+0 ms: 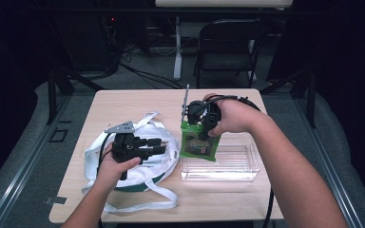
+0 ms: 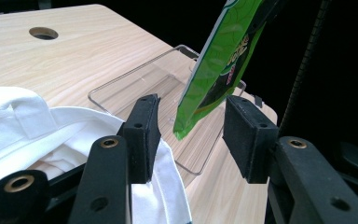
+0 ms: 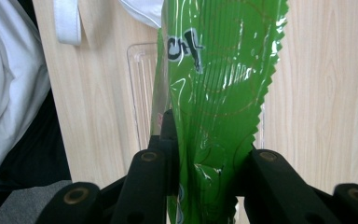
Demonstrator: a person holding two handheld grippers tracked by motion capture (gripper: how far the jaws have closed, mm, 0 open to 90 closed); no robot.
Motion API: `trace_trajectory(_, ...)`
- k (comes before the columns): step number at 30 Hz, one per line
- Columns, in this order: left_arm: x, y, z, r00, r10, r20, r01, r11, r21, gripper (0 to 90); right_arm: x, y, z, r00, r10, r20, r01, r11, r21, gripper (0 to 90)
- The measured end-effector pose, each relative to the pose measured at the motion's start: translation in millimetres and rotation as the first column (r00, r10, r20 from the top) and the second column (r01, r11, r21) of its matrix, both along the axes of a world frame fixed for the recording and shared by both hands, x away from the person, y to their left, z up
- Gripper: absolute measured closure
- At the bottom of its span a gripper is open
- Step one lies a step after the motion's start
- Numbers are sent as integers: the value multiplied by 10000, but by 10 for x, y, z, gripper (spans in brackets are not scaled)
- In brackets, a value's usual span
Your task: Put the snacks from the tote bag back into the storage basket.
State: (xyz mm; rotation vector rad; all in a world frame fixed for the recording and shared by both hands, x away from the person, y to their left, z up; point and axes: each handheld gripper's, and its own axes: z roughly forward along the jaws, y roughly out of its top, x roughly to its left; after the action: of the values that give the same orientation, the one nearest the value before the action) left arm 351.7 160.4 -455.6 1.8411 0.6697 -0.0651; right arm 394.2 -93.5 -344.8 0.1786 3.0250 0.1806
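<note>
A green snack packet [image 1: 198,143] hangs by its top edge from my right gripper [image 1: 200,124], over the left end of a clear plastic tray [image 1: 240,170]. In the right gripper view the jaws [image 3: 205,163] are shut on the crinkled green packet [image 3: 219,84], with the tray [image 3: 139,79] below it. My left gripper [image 1: 158,145] rests over a white cloth bag [image 1: 164,164] and points right. Its jaws [image 2: 193,135] stand open with nothing between the pads [image 2: 142,135]. Beyond them hang the packet [image 2: 219,60] and the tray [image 2: 121,88]. The bag's fabric [image 2: 37,135] lies under the left jaw.
The light wooden table [image 1: 123,102] has a cable hole [image 2: 43,33] near its far side. The bag's long white straps [image 1: 147,202] trail toward the front edge. A dark folding chair [image 1: 228,45] stands behind the table.
</note>
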Motion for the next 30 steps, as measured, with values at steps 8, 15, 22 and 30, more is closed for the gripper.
trace_trajectory(8,18,19,-18,9999,112,-21,-112,9999,53,555,25,-141,-10,9995,-240,213,241,9997,-31,749)
trace_trajectory(15,29,29,-30,9998,187,-42,-186,9998,50,555,48,-201,-33,9983,-261,517,266,9996,-91,748)
trace_trajectory(22,37,44,-35,9997,242,-49,-241,9997,68,555,66,-185,-74,9966,-43,824,66,9996,-280,748)
trace_trajectory(30,43,56,-38,9995,317,-59,-317,9995,45,555,88,-167,-165,9918,230,1260,-191,9993,-321,748)
